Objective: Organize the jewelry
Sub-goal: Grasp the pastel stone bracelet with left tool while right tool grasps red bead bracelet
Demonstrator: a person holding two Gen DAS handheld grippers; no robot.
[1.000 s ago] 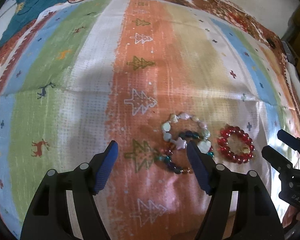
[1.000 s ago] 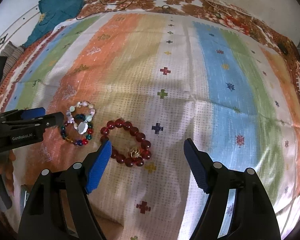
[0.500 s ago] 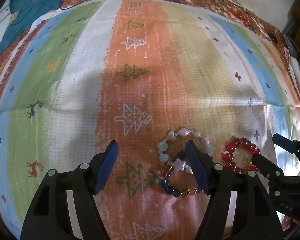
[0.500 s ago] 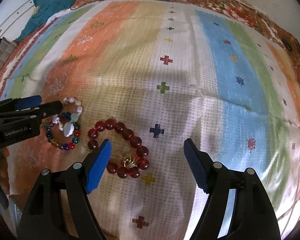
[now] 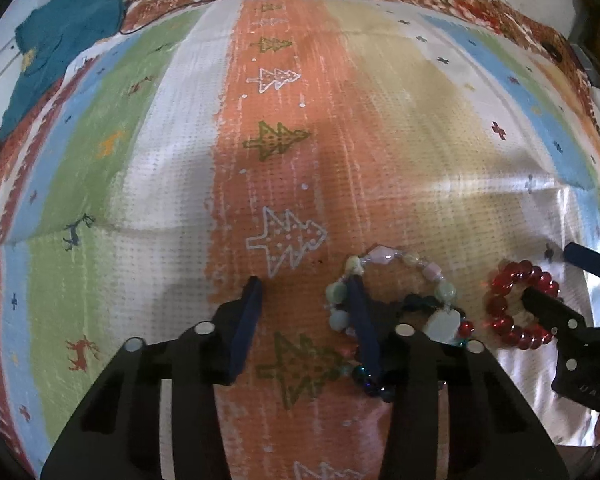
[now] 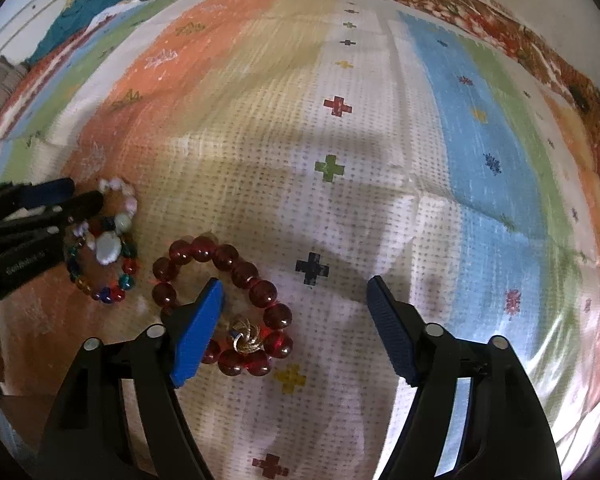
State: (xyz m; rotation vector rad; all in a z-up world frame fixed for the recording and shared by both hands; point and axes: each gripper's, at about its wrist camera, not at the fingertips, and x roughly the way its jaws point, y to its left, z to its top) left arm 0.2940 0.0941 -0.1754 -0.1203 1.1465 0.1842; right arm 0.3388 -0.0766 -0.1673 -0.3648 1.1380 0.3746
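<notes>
Three bracelets lie loose near the cloth's point(image 5: 340, 168) near edge. The left gripper point(image 5: 306, 308) is closing, one finger inside the pale bracelet point(image 5: 396, 264) (it overlaps a multicolour bracelet point(image 6: 100, 276)). The right gripper point(image 6: 296, 320) narrows, one finger inside the red bracelet point(image 6: 236, 268)

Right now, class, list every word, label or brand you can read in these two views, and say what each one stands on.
"DAS": white letters, cut off by the frame edge, on the black body of the right gripper in the left wrist view.
White brand lettering on the left gripper in the right wrist view: too blurred to read.
The striped cloth shows only trees, deer and crosses, no words.
</notes>
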